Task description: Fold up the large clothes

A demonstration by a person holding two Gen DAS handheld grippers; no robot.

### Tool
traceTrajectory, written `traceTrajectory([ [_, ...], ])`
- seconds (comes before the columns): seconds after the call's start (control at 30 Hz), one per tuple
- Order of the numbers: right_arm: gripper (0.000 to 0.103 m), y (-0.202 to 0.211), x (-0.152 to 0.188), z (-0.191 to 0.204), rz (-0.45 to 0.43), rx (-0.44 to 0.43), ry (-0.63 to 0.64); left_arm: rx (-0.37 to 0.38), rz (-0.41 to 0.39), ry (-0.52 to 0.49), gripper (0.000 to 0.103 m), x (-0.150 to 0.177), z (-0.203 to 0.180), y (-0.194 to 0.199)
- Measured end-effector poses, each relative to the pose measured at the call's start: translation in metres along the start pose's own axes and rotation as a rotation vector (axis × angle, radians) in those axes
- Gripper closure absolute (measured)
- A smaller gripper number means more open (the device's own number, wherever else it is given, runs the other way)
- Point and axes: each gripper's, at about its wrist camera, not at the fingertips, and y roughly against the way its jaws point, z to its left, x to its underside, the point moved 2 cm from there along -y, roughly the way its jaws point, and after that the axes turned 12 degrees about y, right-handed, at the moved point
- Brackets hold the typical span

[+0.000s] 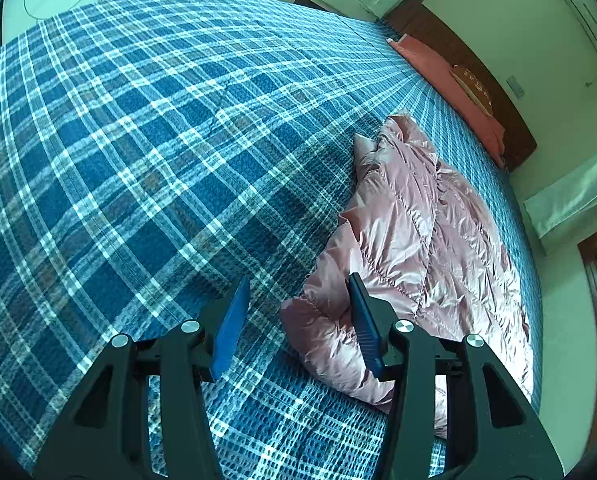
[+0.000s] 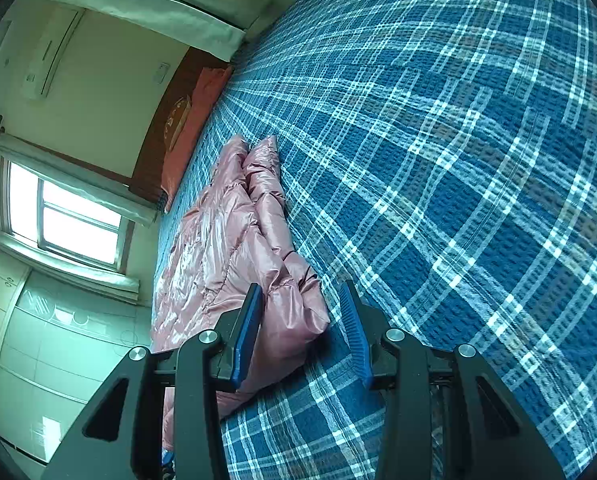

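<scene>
A shiny pink quilted jacket point(image 1: 418, 220) lies bunched in a long heap on a blue plaid bedspread point(image 1: 158, 140), near the bed's right side in the left wrist view. My left gripper point(image 1: 298, 280) hangs over the jacket's near end with its jaws apart. Its right blue pad lies against the puffy cloth and the left pad is over bare bedspread. In the right wrist view the jacket point(image 2: 226, 232) runs along the left of the bedspread point(image 2: 458, 160). My right gripper point(image 2: 300, 285) straddles the jacket's near fold, open, with a gap at the right pad.
A wooden headboard point(image 1: 458, 52) and a salmon pillow point(image 1: 438, 68) close off the far end of the bed. Beyond the bed's edge are a bright window point(image 2: 70, 216), a wall air conditioner point(image 2: 54, 52) and pale cupboards point(image 2: 38, 360). Wide plaid bedspread stretches beside the jacket.
</scene>
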Motion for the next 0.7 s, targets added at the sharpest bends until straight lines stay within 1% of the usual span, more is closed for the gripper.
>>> traceTrajectory([
  [0.3, 0.062, 0.024, 0.004, 0.022, -0.001, 0.094, 0.126, -0.123, -0.078, -0.129, 0.049, 0.0, -0.004, 0.02],
  [0.47, 0.062, 0.028, 0.008, 0.054, -0.004, 0.15, 0.229, -0.189, -0.157, -0.237, 0.048, 0.004, -0.018, 0.037],
  [0.6, 0.062, 0.024, 0.011, 0.09, -0.003, 0.186, 0.338, -0.197, -0.224, -0.312, 0.043, 0.009, -0.033, 0.056],
  [0.7, 0.062, 0.018, 0.016, 0.114, 0.01, 0.198, 0.433, -0.18, -0.253, -0.357, 0.043, 0.015, -0.047, 0.065],
])
